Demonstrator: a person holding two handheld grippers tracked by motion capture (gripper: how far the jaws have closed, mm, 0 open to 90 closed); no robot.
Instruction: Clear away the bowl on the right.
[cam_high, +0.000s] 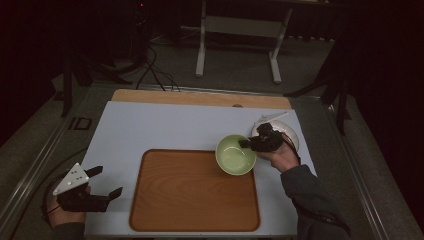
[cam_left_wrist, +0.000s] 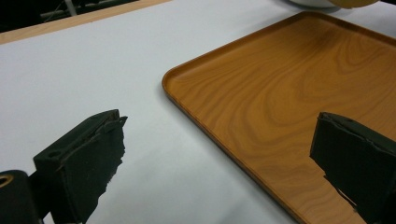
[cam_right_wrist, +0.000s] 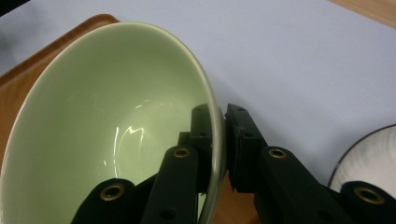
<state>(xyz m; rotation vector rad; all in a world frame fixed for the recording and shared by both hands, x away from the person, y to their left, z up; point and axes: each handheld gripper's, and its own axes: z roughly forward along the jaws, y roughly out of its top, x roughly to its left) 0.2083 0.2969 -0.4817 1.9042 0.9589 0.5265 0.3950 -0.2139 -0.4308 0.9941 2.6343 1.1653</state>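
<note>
High view: left tongs (cam_high: 102, 182) wide, nothing between them, at the surface's (cam_high: 150, 125) near-left edge; wooden tray (cam_high: 195, 200) mid-surface; right tongs (cam_high: 248, 143) clamp the green bowl's (cam_high: 234, 155) rim, tilted above the tray's far-right corner; white plate (cam_high: 291, 136) beyond

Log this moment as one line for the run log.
right gripper: shut on green bowl rim, over wooden tray corner | left gripper: open, holding nothing, beside tray | white plate: behind right hand

left gripper (cam_high: 106, 181) fingers spread, right gripper (cam_high: 246, 143) fingers clamped
</note>
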